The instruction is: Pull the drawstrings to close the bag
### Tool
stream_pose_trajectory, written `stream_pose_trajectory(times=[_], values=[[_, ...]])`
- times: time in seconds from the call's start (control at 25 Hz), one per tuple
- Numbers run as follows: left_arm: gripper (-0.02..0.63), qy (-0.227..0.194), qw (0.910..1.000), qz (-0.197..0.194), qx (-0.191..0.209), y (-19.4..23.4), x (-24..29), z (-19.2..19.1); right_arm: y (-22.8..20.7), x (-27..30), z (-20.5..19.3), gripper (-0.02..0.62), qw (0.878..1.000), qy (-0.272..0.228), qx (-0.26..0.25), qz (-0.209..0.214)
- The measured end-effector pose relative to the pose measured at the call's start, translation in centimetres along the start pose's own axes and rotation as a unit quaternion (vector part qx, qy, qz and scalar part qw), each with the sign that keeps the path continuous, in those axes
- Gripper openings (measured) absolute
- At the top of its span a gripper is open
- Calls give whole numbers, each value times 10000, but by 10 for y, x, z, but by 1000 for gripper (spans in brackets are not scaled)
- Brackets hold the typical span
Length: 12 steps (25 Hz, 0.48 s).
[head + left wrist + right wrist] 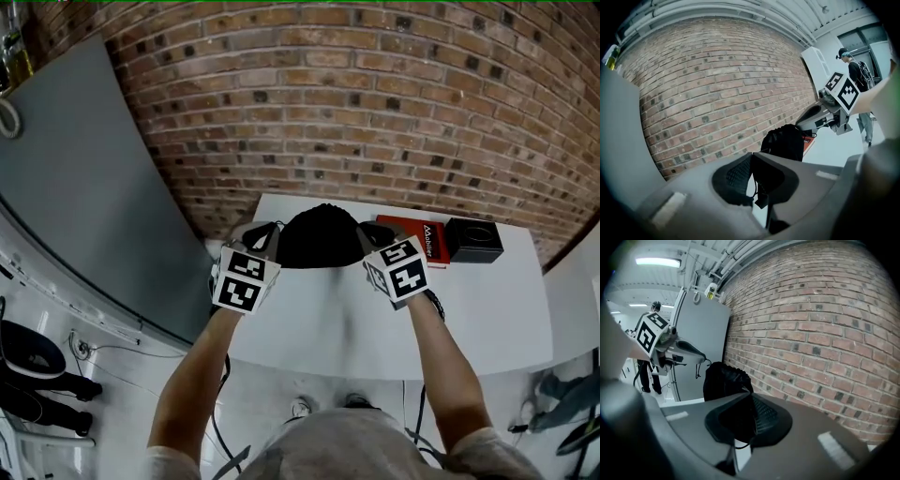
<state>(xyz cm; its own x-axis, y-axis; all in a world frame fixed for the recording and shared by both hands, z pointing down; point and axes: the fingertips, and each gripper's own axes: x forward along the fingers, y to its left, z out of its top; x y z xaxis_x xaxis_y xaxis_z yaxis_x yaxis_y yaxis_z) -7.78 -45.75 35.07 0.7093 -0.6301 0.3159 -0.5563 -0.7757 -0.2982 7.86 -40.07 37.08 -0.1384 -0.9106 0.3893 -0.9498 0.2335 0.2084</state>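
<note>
Both grippers sit mid-frame in the head view, left gripper (pixel 266 234) and right gripper (pixel 373 234), one on each side of the black drawstring bag (pixel 321 236). Both sets of jaws are pinched tight, each on a thin black drawstring (pixel 755 187). The bag stands on the white worktop (pixel 309 328) with its top puckered. To its right there's a red box (pixel 420 240), then a black box (pixel 473 240). A brick wall (pixel 356 112) fills the upper frame.

Head view overhead; opposed gripper views sharing bag (pixel 319 236)
</note>
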Motion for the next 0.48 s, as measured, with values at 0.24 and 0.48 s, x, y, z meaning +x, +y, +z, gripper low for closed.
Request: stream_pose_trajectory(times=[0.24,0.48], values=[[10,-197,9997,-108,85,9,-8,12,6,-10,14,11,9995,-80,41,-301],[10,-444,9989,-111,115,16,-18,26,10,-23,29,11,9982,-230,63,-554]])
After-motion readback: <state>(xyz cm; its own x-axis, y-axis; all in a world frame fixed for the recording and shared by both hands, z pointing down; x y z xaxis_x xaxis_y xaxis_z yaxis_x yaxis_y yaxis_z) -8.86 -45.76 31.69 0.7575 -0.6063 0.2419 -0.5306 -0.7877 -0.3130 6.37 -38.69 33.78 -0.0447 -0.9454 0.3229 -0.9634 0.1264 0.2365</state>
